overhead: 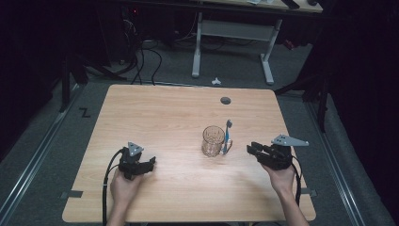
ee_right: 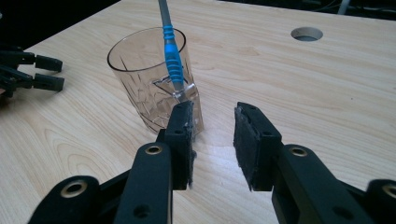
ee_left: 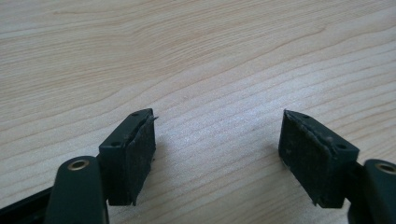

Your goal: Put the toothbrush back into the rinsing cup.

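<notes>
A clear cut-glass mug (overhead: 212, 140) (ee_right: 144, 79) stands right of the middle of the wooden table (overhead: 155, 117). A toothbrush (overhead: 228, 134) (ee_right: 171, 56) with a blue grip and a grey shaft stands upright at the mug's handle, on its right side; whether it passes through the handle I cannot tell. My right gripper (overhead: 251, 149) (ee_right: 212, 128) sits low on the table just right of the mug, open, nothing between its pads. My left gripper (overhead: 151, 163) (ee_left: 217, 140) rests near the front left, open over bare wood, and its fingertips (ee_right: 44, 72) show beyond the mug.
A round cable hole (overhead: 226, 100) (ee_right: 306, 33) lies in the tabletop behind the mug. Beyond the table stands another desk on white legs (overhead: 196, 52), with dark cables (overhead: 141, 61) and a small white object (overhead: 216, 81) on the floor.
</notes>
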A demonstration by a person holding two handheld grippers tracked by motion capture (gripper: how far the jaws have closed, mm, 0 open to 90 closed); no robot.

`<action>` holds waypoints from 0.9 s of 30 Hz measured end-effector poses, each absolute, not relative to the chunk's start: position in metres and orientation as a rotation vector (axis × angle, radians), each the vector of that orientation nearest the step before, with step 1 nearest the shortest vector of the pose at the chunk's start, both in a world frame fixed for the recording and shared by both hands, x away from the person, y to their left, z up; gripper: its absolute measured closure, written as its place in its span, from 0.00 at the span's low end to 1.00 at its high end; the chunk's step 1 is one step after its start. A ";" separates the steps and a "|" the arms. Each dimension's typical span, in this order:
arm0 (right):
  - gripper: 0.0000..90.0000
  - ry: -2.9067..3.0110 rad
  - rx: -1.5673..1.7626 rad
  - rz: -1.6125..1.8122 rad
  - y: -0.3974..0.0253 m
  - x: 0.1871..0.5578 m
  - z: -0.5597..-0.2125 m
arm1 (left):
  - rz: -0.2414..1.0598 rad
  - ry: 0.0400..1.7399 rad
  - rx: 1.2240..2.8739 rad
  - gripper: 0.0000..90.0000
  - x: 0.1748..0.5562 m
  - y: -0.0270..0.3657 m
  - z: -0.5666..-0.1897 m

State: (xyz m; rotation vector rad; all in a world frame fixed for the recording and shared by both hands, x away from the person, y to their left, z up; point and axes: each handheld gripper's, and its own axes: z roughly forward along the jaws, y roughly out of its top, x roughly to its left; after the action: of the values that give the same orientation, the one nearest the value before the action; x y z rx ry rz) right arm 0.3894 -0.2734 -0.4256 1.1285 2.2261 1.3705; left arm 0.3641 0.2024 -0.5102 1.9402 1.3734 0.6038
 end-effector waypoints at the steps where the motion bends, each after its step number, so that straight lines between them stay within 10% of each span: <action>1: 0.75 2.225 1.131 1.370 -0.274 0.389 -0.427 | 0.604 1.373 1.940 0.31 0.364 0.202 -0.510; 27: 0.72 2.210 1.210 1.320 -0.283 0.386 -0.452 | 0.605 1.374 1.939 0.31 0.364 0.202 -0.510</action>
State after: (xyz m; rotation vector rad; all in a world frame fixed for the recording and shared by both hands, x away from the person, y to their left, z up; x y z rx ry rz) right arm 0.3859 -0.2827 -0.4518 1.2103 2.2095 1.3196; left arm 0.3641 0.2023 -0.5102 1.9394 1.3741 0.6045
